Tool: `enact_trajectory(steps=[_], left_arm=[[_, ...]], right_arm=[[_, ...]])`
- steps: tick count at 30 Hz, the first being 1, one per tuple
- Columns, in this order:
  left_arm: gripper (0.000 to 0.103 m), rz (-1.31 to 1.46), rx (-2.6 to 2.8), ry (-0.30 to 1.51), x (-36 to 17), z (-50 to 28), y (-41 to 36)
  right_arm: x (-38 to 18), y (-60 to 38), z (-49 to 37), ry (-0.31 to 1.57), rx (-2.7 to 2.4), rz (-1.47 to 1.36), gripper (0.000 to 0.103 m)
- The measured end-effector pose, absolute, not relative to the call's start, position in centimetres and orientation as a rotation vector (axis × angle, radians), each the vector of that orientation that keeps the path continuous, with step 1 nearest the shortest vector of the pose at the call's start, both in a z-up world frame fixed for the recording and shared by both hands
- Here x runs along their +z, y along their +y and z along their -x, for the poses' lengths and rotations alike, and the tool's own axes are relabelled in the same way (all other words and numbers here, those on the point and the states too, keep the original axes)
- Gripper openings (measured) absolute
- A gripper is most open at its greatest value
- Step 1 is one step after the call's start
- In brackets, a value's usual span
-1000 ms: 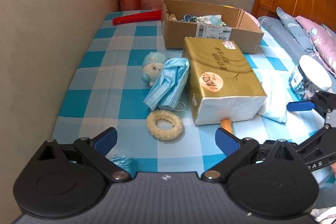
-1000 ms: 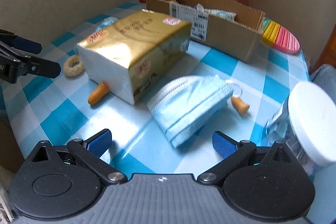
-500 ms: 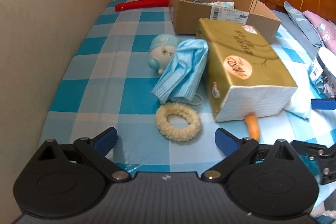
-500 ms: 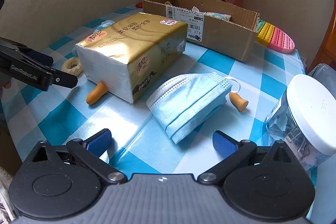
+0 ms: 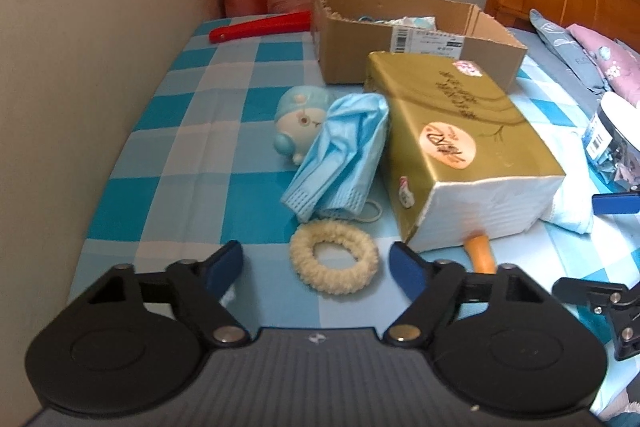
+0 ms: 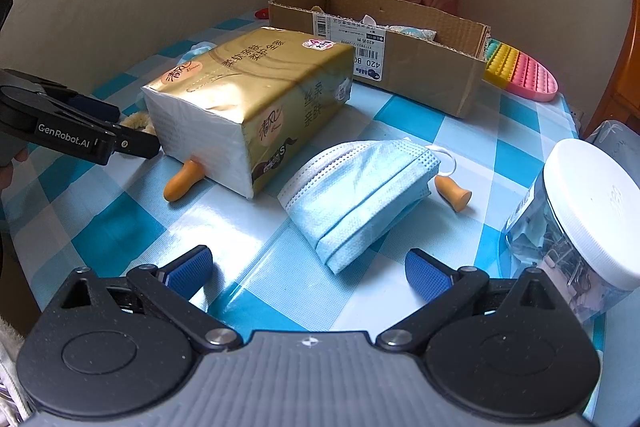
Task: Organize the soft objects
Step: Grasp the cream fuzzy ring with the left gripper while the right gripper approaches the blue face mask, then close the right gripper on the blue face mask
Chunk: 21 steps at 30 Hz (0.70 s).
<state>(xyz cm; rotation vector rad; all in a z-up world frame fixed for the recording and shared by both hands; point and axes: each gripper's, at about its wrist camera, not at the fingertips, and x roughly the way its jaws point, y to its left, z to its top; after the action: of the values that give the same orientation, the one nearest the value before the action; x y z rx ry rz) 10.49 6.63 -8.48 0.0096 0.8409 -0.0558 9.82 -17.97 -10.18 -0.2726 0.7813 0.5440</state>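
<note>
My left gripper (image 5: 318, 261) is open, its fingers on either side of a cream fluffy hair ring (image 5: 334, 257) on the checked tablecloth. Beyond it lie a crumpled blue face mask (image 5: 340, 157), a small blue-and-white plush toy (image 5: 298, 121) and a gold tissue pack (image 5: 456, 147). An orange earplug (image 5: 480, 253) pokes out from under the pack. My right gripper (image 6: 308, 271) is open and empty, just short of a folded blue face mask (image 6: 364, 191). A second orange earplug (image 6: 454, 193) lies beside that mask.
An open cardboard box (image 5: 400, 31) with items inside stands at the back. A red tool (image 5: 260, 27) lies beside it. A rainbow pop toy (image 6: 520, 71) lies right of the box. A clear jar (image 6: 580, 219) with a white lid stands at right. The wall runs along the left.
My left gripper has moved forward and right, so the hair ring now lies between its fingers. My right gripper has edged closer to the folded mask.
</note>
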Motion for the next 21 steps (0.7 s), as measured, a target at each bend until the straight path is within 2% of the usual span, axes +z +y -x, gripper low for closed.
enact_trajectory(steps=[4,8,13,21], left_arm=[[0.061,-0.021,-0.077,0.825,-8.3,-10.5,6.2],[0.044,-0.019,-0.081,0.822,-8.1,-10.5,6.1],[0.039,-0.022,-0.097,0.837,-8.0,-9.7,5.8],[0.039,-0.018,-0.098,0.851,-7.9,-8.4,5.6]], right_arm=[[-10.2,-18.0,-9.7,0.778,0.541,0.271,0.103],[-10.3,-18.0,-9.6,0.772,0.535,0.266,0.103],[-10.3,-18.1,-9.4,0.768,0.531,0.263,0.103],[-9.1,-17.9,-10.0,0.766,0.544,0.294,0.103]])
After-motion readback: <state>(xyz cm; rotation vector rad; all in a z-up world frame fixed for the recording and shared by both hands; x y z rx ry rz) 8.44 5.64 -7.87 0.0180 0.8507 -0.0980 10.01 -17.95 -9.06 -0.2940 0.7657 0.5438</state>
